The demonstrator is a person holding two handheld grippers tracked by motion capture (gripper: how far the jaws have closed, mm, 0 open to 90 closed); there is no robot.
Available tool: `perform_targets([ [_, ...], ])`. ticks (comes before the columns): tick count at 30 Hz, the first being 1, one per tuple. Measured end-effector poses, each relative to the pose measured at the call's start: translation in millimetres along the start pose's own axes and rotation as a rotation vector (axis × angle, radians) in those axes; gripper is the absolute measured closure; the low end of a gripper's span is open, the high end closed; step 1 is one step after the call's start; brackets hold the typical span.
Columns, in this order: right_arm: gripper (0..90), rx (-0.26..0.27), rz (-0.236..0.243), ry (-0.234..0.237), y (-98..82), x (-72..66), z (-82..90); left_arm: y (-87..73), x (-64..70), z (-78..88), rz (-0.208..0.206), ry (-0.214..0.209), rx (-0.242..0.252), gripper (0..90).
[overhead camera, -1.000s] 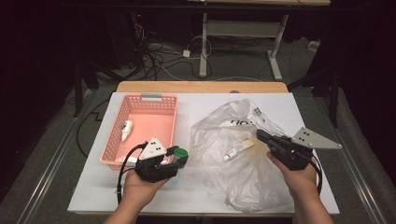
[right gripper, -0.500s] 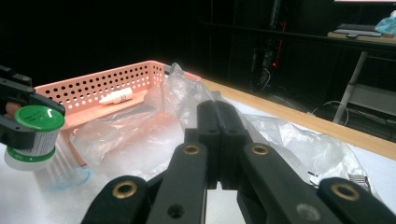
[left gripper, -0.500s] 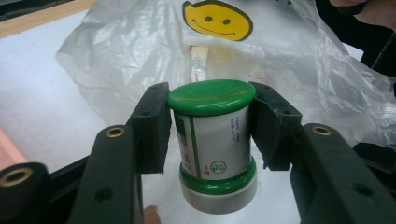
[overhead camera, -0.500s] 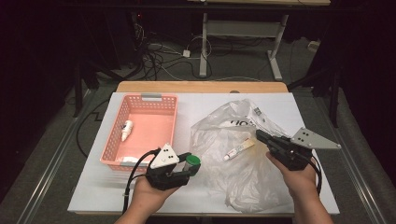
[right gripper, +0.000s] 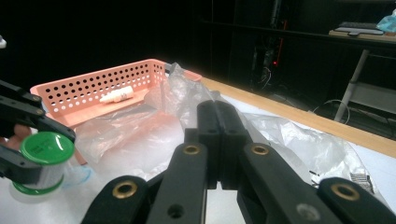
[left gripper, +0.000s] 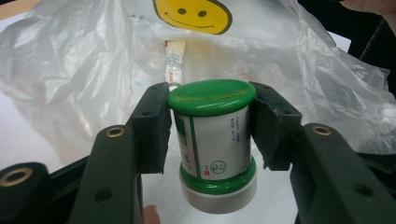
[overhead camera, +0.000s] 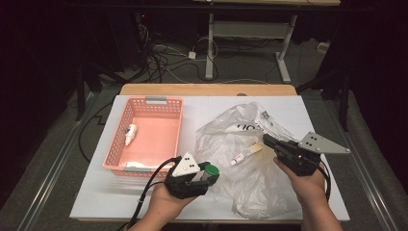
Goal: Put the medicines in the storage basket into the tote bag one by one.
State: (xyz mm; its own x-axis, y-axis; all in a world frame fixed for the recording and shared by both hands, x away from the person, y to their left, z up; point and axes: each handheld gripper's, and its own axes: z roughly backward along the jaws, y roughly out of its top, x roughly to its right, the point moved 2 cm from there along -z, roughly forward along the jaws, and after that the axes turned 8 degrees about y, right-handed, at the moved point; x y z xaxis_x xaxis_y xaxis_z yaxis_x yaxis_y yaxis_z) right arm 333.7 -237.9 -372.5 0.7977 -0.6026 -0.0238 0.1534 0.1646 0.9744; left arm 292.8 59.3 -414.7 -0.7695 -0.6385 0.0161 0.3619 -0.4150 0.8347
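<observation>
Between the two black jaws of my left gripper (left gripper: 211,121) stands one small jar (left gripper: 214,144), green lid up, its white label pressed from both sides, so I am gripping it. Its base is cut off at the bottom of the left gripper view, and the label print is too small to read. Just past the jar lies one crumpled clear plastic bag (left gripper: 84,70) with a yellow smiley face, and one small tube (left gripper: 173,63) shows through the film, half hidden behind my jaw. My right gripper (right gripper: 219,135) has its jaws closed flat together on the bag's far side; whether any film is pinched I cannot tell. Behind my left gripper sits one pink basket (overhead camera: 166,108) holding one small white bottle (overhead camera: 130,134). Everything rests on a white table (overhead camera: 110,202) in a dark room with cables on the floor.
</observation>
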Motion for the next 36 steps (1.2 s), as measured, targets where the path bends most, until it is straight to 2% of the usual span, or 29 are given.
perform_targets([
  [6, 90.0, 0.000, 0.000, 0.001, 0.2, -0.4, 0.1, 7.7, 4.0, -14.1, -0.007, -0.014, -0.008, 50.1],
  [12, 90.0, 0.002, -0.002, 0.004, 0.7, -1.2, 0.6, 15.8, 4.8, -26.5, -0.012, -0.002, 0.003, 50.1],
  [21, 90.0, 0.007, 0.001, 0.004, 1.5, -1.5, 0.4, 23.7, 7.6, -45.8, -0.009, -0.008, 0.003, 50.1],
  [30, 90.0, 0.005, 0.001, 0.008, 1.3, -2.0, -0.8, 32.3, 16.8, -72.5, -0.023, -0.021, 0.020, 50.1],
  [36, 90.0, 0.003, -0.002, 0.008, 1.0, -1.6, -0.5, 34.9, 17.7, -94.0, -0.026, -0.019, 0.013, 50.1],
])
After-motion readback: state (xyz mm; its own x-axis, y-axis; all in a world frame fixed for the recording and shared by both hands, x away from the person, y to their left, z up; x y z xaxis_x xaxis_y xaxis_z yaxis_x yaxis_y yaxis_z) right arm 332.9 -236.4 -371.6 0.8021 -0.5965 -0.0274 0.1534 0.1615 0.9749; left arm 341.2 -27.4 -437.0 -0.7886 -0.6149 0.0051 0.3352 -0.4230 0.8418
